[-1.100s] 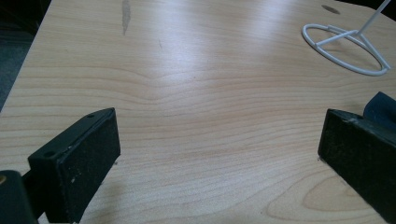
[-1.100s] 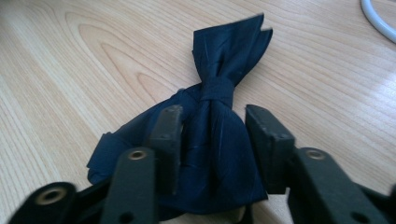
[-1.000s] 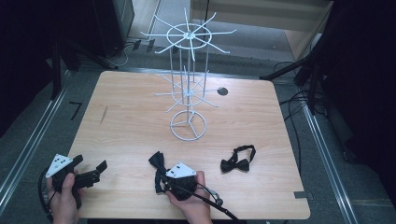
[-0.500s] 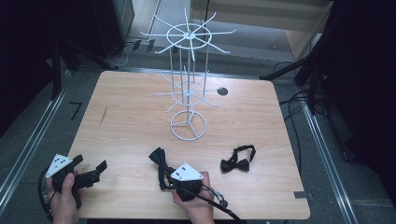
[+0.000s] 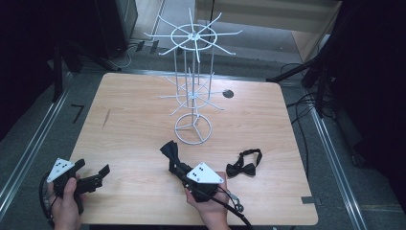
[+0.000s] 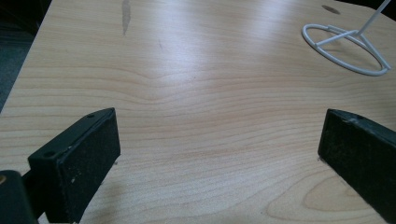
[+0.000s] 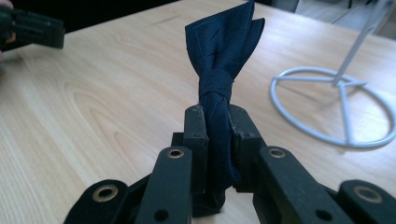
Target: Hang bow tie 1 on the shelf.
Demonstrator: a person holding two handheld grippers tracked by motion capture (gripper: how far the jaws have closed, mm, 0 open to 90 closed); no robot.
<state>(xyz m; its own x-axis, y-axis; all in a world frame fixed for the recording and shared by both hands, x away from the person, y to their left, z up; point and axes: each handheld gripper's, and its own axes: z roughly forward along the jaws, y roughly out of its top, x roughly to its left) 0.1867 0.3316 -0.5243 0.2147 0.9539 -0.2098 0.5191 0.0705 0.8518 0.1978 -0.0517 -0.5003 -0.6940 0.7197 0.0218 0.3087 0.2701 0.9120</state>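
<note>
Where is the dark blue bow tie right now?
The dark blue bow tie is clamped in the right gripper, just in front of the white rack's ring base.

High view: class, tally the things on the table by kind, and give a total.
Bow ties: 2 (dark bow tie held in the right gripper; black bow tie lying flat)
White wire display racks: 1
Total: 3

**Table layout**

Rack (image 5: 192, 91) stands mid-table (image 5: 134, 120), toward the far edge. Held bow tie (image 5: 170, 152) sits just in front of the rack base, in the right gripper (image 5: 178, 166). Second bow tie (image 5: 244, 164) lies right of it. Left gripper (image 5: 91, 175) at near left corner, well apart.
</note>
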